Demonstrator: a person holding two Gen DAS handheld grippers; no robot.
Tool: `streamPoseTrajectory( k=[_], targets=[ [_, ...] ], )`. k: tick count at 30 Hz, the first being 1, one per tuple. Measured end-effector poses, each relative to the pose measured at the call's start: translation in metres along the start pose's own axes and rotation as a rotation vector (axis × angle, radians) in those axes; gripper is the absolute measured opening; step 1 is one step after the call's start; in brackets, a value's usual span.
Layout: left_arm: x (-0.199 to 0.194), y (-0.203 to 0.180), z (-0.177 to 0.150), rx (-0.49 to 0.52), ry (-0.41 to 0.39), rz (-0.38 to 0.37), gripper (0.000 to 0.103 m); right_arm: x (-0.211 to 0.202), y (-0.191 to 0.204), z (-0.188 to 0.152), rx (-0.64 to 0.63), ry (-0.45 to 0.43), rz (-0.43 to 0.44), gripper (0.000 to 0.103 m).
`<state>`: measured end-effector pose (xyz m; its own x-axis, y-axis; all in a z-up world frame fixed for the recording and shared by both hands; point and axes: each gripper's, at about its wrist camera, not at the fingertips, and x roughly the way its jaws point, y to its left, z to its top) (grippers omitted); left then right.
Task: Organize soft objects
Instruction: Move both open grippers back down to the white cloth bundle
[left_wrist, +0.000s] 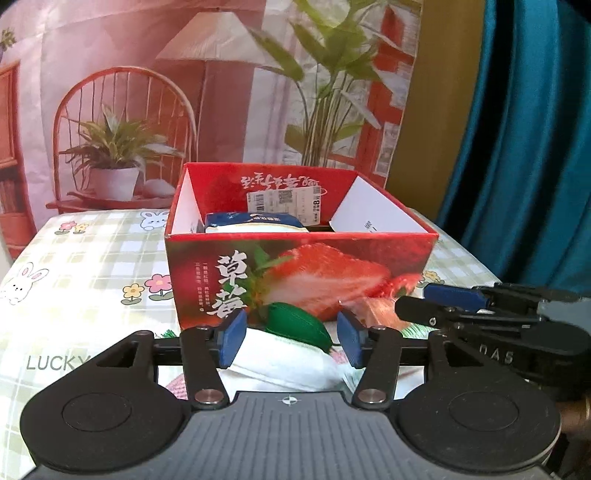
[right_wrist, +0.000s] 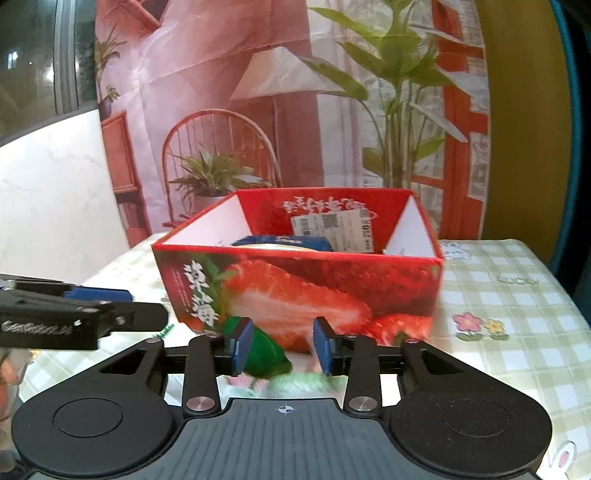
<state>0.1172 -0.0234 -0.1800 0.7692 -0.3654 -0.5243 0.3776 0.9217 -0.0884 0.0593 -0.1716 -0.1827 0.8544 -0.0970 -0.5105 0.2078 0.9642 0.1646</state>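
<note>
While a glossy red cardboard box (left_wrist: 299, 273) printed with strawberries stands open on the checked tabletop (left_wrist: 92, 266), a soft white pouch with a green leaf-shaped flap (left_wrist: 295, 325) lies just before it. Jaws of the left gripper (left_wrist: 291, 341) stand spread around the pouch without pressing; those of the right gripper (right_wrist: 282, 345) stand partly spread, holding nothing.

Both tools side by side, left tool (left_wrist: 291, 341) and right tool (right_wrist: 282, 347) parted.
</note>
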Motion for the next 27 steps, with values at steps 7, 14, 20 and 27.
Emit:
streamPoseTrajectory(
  k=[7, 14, 20, 27],
  targets=[
    [-0.001, 0.01, -0.008, -0.062, 0.023, 0.025, 0.057, -0.008, -0.006, -0.007, 0.01, 0.028, -0.059, 0.059],
    [0.006, 0.023, -0.015, -0.109, 0.066, 0.041, 0.057, -0.008, -0.02, -0.016, 0.061, 0.027, -0.161, 0.082],
    [0.007, 0.023, -0.017, -0.124, 0.075, 0.032, 0.057, -0.004, -0.025, -0.021, 0.091, 0.045, -0.118, 0.078],
    [0.013, 0.03, -0.02, -0.16, 0.1, 0.04, 0.057, 0.001, -0.024, -0.022, 0.099, 0.067, -0.1, 0.078]
  ],
)
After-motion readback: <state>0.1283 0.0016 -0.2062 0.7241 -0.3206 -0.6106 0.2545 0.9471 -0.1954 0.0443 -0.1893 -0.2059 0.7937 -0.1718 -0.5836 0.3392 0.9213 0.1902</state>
